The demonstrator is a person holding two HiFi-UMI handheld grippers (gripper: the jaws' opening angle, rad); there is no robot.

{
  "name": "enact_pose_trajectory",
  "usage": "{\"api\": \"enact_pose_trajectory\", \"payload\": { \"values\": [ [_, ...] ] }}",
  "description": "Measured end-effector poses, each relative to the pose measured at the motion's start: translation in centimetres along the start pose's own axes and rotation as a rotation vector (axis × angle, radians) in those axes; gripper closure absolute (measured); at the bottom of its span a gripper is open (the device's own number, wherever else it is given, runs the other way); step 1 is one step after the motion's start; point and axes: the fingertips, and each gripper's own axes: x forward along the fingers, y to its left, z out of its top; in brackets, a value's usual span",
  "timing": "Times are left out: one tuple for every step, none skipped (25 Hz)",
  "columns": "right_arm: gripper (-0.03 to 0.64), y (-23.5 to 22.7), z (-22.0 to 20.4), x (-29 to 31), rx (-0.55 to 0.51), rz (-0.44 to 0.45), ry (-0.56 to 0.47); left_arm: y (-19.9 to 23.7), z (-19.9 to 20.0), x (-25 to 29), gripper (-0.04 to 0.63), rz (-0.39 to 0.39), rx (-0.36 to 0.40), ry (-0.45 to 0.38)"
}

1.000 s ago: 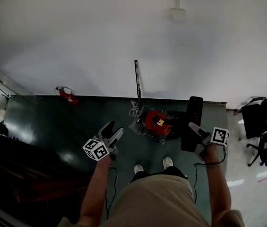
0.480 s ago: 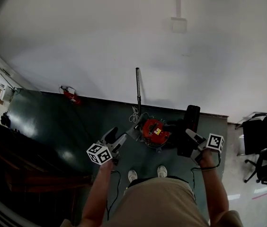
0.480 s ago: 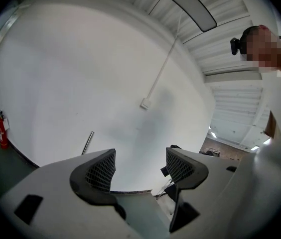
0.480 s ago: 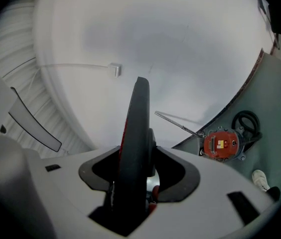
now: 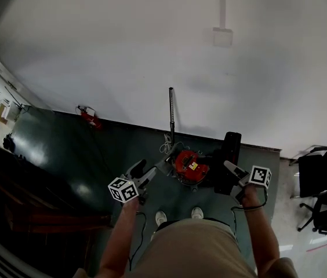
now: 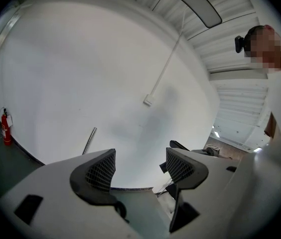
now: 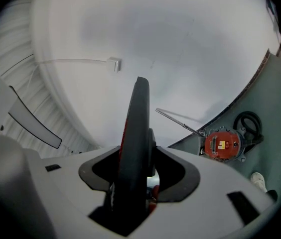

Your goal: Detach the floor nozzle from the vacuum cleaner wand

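Observation:
The black floor nozzle (image 5: 228, 158) is held off the floor, edge-on between the jaws of my right gripper (image 5: 233, 174), which is shut on it. In the right gripper view the nozzle (image 7: 136, 143) rises as a thin dark slab straight up from the jaws. The thin dark wand (image 5: 171, 116) stands upright against the white wall, apart from the nozzle. Below it the red vacuum canister (image 5: 189, 165) sits on the dark green floor. My left gripper (image 5: 145, 172) hovers left of the canister, open and with nothing in it (image 6: 140, 167).
A red fire extinguisher (image 5: 88, 117) stands at the wall's foot on the left. Black office chairs (image 5: 320, 190) are at the far right. A cable coil (image 5: 166, 147) lies by the canister. The person's shoes (image 5: 178, 215) are just in front of it.
Both grippers have sunk a little and drawn slightly inward, the right one still gripping the nozzle. The head view has tilted so more wall shows.

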Motion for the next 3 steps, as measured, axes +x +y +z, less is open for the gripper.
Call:
{"api": "enact_pose_trajectory", "payload": {
  "values": [
    [0.400,-0.04,0.05,0.13,-0.005,0.000,0.003,0.13,0.01,0.17,0.265,0.001,-0.001,0.003],
    [0.400,-0.08,0.10,0.28,-0.007,0.001,0.006,0.27,0.04,0.34,0.265,0.001,-0.002,0.005],
    [0.400,-0.12,0.15,0.43,-0.009,0.001,0.010,0.41,0.09,0.52,0.265,0.002,-0.004,0.007]
  ]
}}
